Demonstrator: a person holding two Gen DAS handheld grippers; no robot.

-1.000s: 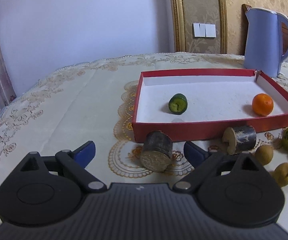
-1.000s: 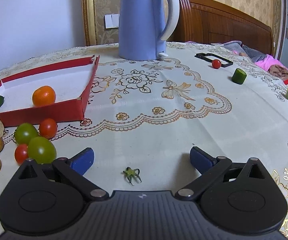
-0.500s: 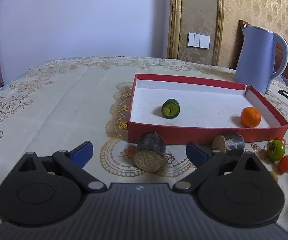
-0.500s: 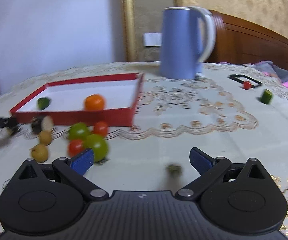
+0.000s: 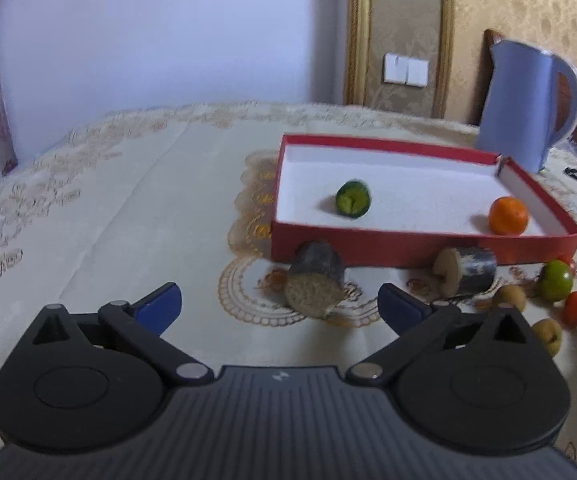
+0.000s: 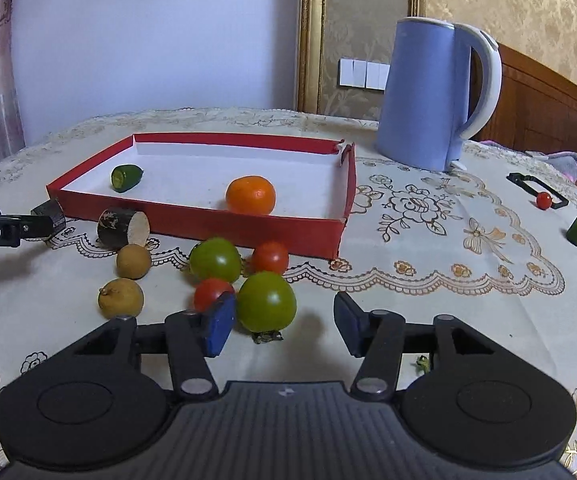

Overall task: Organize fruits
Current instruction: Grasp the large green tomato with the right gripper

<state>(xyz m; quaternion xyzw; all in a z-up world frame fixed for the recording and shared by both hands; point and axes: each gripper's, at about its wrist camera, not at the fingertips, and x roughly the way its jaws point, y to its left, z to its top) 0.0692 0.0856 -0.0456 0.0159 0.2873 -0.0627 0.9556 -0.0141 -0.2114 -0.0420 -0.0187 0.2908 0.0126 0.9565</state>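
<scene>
While one red tray (image 6: 192,222) holds one cucumber piece (image 6: 126,177) and one orange (image 6: 250,195), outside it along its near wall lie two dark cut stubs (image 6: 122,227), two longans (image 6: 133,261), two green tomatoes (image 6: 215,259) and two red tomatoes (image 6: 270,257). From left to right, the left gripper (image 5: 280,305) opens to its widest with nothing gripped, one stub (image 5: 315,283) lying just ahead between its blue pads, and the right gripper (image 6: 284,326) is closing around the near green tomato (image 6: 266,301), left pad (image 6: 219,322) at its side, right pad apart.
</scene>
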